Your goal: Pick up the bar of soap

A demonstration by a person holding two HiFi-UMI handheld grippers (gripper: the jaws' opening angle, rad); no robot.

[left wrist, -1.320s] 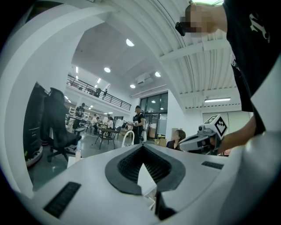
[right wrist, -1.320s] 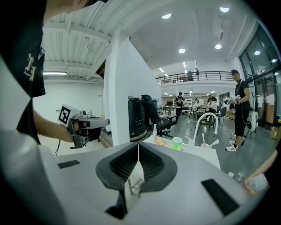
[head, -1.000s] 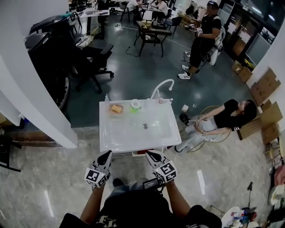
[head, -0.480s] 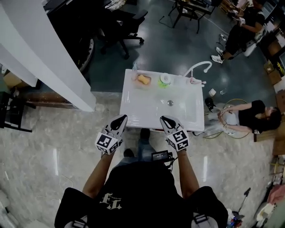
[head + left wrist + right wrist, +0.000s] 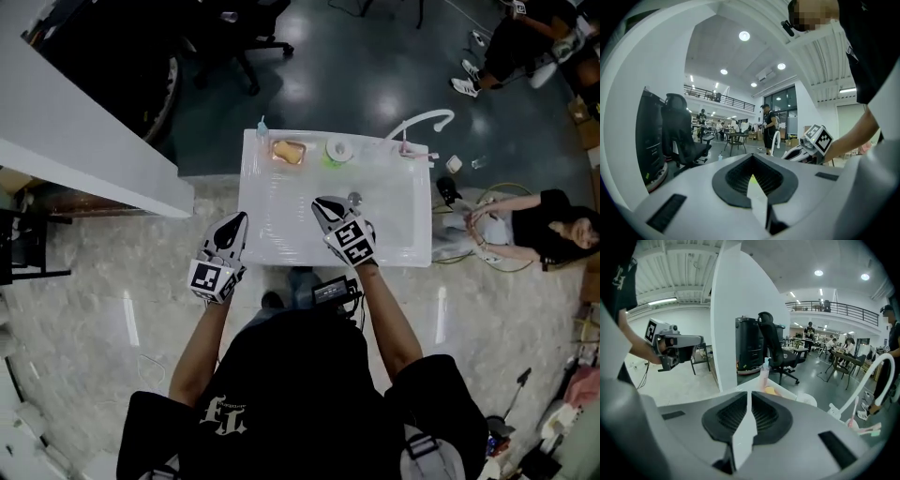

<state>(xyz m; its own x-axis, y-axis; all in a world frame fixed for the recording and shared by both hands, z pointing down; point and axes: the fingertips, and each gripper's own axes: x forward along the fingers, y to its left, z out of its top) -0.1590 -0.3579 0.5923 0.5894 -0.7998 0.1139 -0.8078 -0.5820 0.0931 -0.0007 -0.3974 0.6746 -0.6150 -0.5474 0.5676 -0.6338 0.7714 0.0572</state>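
— Standing at the white sink [image 5: 281, 234], you hold your left gripper [image 5: 239, 217] and right gripper [image 5: 322, 202] with jaws pressed together, nothing between them.
— And the bar of soap [image 5: 288, 151]?
— It lies at the sink's far left corner, beside a green cup [image 5: 338, 150]. Your right gripper hovers over the basin, short of the soap; your left hangs at the near left edge.

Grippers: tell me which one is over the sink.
The right gripper, above the sink; the left gripper hangs beside its left edge, over the floor.
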